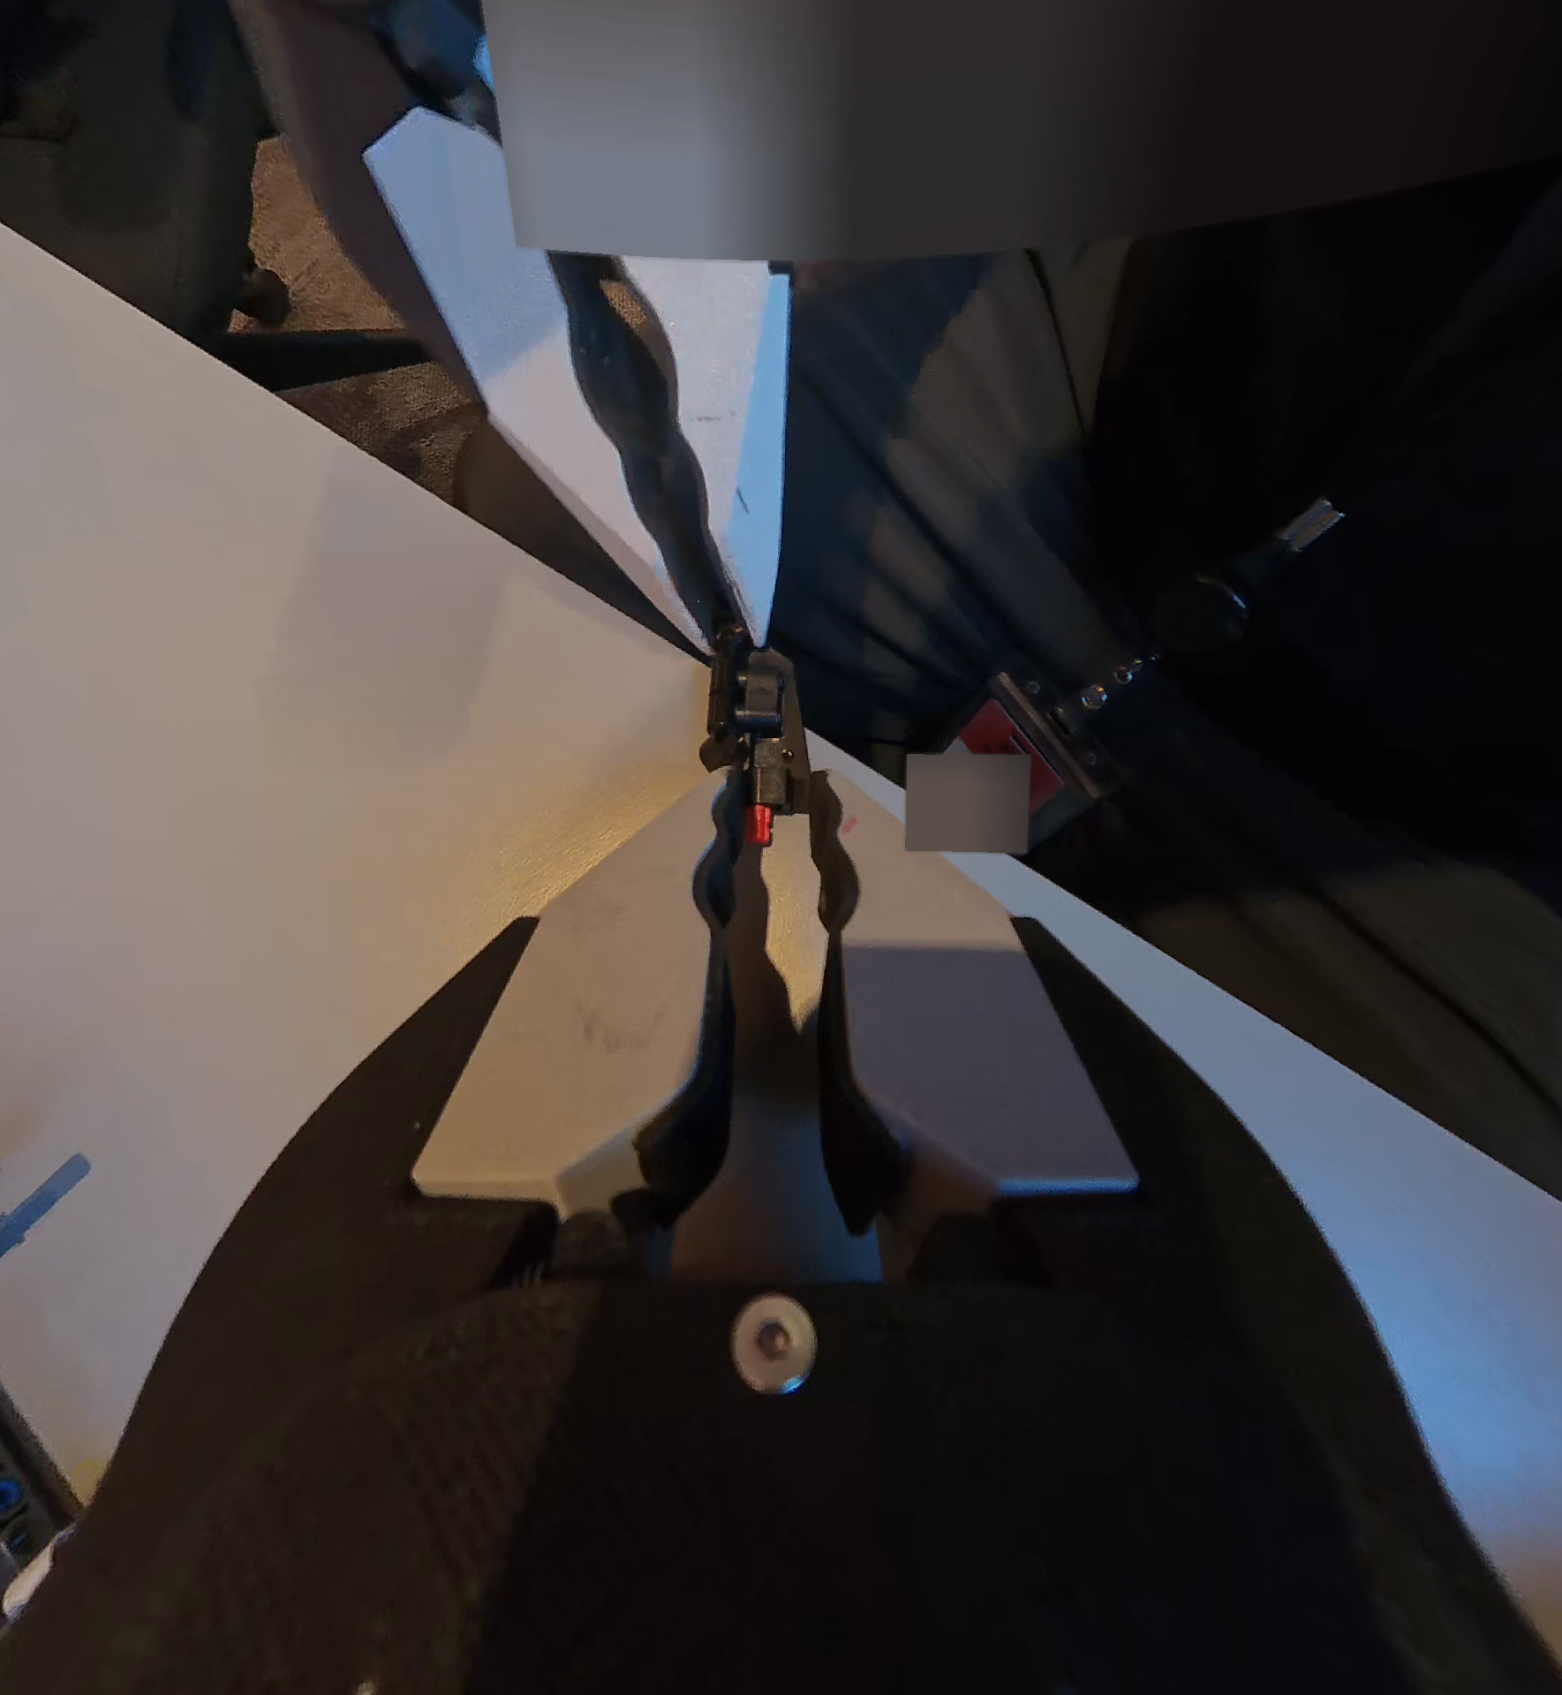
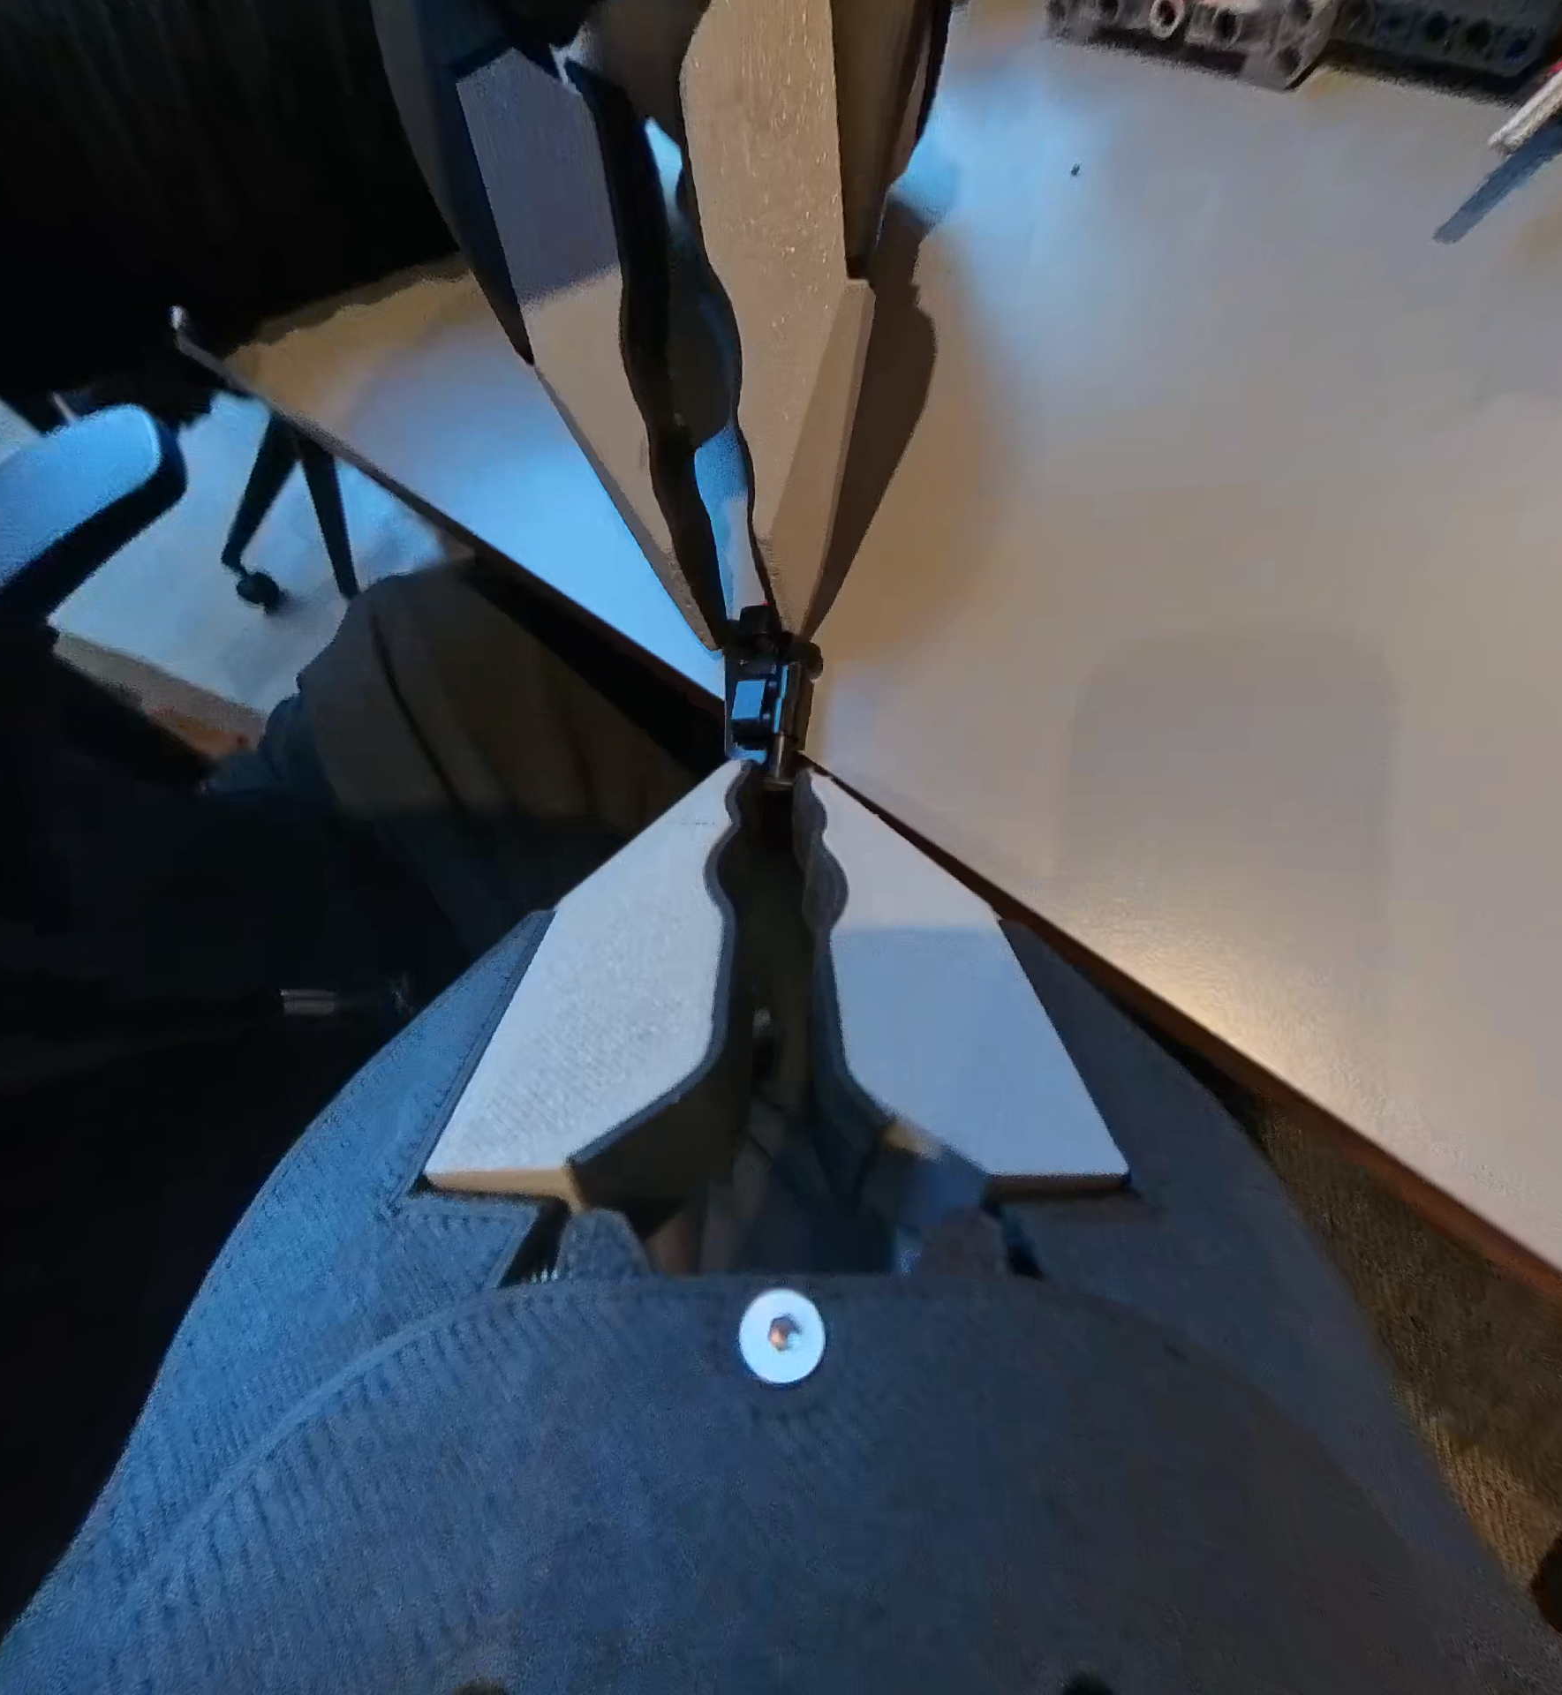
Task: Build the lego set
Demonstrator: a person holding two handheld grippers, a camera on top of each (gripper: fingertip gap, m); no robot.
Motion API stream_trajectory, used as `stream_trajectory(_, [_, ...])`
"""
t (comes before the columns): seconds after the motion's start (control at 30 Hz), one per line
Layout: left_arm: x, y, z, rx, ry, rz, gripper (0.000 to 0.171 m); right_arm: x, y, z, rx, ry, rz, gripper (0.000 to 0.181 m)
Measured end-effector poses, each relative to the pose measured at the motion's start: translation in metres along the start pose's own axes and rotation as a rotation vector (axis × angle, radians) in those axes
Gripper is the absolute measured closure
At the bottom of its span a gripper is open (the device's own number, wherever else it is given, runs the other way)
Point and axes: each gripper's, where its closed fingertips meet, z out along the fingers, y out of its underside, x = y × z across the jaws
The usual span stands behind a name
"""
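Office: white desk (image 2: 1217, 550), wheeled chair (image 2: 70, 514), carpet (image 1: 346, 275).

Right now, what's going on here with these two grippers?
Two hand-held grippers meet tip to tip above the edge of a white table. The left gripper pinches a small black lego piece with a red pin at its near end. The right gripper grips the same black piece from the opposite side. More lego parts lie at the table's far side, untouched.
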Motion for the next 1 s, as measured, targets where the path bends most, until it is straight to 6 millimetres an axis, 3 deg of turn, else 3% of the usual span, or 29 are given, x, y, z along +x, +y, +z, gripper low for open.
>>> stream_trajectory(0.13, [-0.001, -0.001, 0.001, 0.000, -0.003, 0.001, 0.161, 0.000, -0.004, 0.001, -0.075, -0.082, 0.052, 0.177])
stream_trajectory(0.33, [-0.002, -0.001, 0.002, 0.002, -0.024, -0.009, 0.161, 0.001, -0.006, 0.000, 0.045, -0.043, 0.066, 0.177])
stream_trajectory(0.5, [-0.003, -0.001, 0.002, 0.004, -0.033, -0.003, 0.161, -0.002, -0.007, -0.004, 0.204, 0.038, -0.085, 0.175])
stream_trajectory(0.77, [-0.004, -0.001, 0.002, 0.005, -0.036, 0.000, 0.162, 0.006, -0.003, -0.020, 0.168, 0.061, -0.277, 0.168])
stream_trajectory(1.0, [-0.004, 0.000, 0.000, 0.004, -0.063, -0.004, 0.161, 0.000, -0.003, -0.001, 0.104, 0.084, -0.419, 0.173])
